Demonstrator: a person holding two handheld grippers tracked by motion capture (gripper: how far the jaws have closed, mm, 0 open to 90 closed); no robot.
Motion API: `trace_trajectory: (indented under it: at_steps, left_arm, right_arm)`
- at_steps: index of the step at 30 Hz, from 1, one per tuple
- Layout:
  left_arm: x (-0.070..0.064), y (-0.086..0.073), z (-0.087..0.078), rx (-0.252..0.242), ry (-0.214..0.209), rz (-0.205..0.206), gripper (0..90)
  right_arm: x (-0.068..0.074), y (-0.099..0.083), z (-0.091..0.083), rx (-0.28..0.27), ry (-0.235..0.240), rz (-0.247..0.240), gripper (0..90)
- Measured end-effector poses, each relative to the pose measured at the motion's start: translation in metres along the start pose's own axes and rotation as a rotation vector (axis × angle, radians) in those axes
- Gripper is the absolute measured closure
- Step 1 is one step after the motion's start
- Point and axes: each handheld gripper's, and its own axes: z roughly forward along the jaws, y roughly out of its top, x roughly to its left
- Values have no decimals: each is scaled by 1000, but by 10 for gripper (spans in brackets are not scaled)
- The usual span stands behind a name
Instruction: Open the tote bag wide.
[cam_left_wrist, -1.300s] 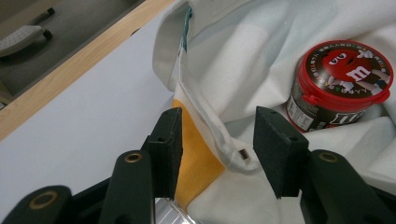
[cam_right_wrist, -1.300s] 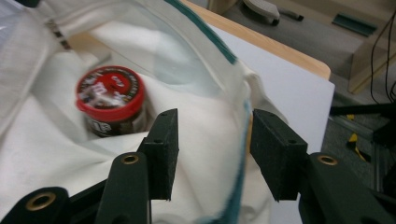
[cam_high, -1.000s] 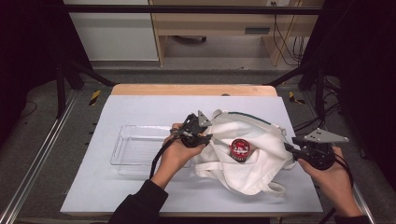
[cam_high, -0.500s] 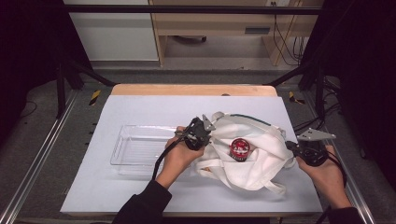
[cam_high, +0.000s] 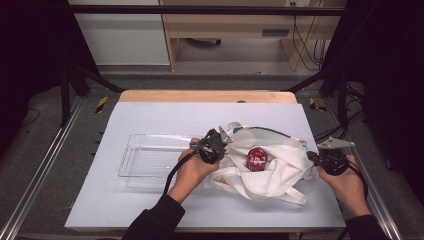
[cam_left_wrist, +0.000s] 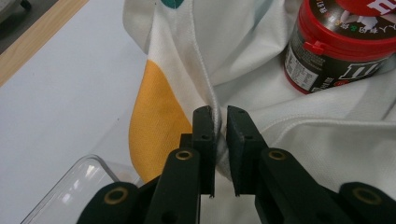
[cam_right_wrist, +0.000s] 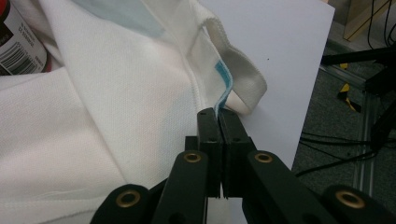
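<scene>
A white cloth bag (cam_high: 280, 165) with teal, light-blue and orange patches lies on the white table top. A red-lidded candy jar (cam_high: 256, 158) lies on its side in the bag's open mouth. My left gripper (cam_high: 220, 142) is shut on the bag's left rim (cam_left_wrist: 215, 116), with the jar (cam_left_wrist: 341, 42) just beyond it. My right gripper (cam_high: 320, 159) is shut on the bag's right rim (cam_right_wrist: 223, 100), beside a folded handle loop (cam_right_wrist: 238, 79). The bag's mouth is stretched between the two grippers.
A clear plastic tray (cam_high: 150, 161) sits left of the bag, under the left hand. The bag's strap (cam_high: 280, 192) trails toward the front edge. The table (cam_high: 165, 117) ends in a wooden strip at the back. Cables lie on the floor at the right.
Both grippers have shifted slightly to the right and nearer, pulling the bag with them. The jar stays in the bag's mouth.
</scene>
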Motion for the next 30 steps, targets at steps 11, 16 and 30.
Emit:
trace_trajectory:
  at_steps: [11,16,30]
  left_arm:
    - [-2,-4,-1,-17,5,-3,817]
    - [-1,-6,-1,-18,-1,-9,818]
    - [1,-9,-26,-117,24,-43,687]
  right_arm:
    - [3,14,-15,-103,40,-18,686]
    - [4,29,-16,-142,44,-48,606]
    - [11,48,-18,-158,49,-68,557]
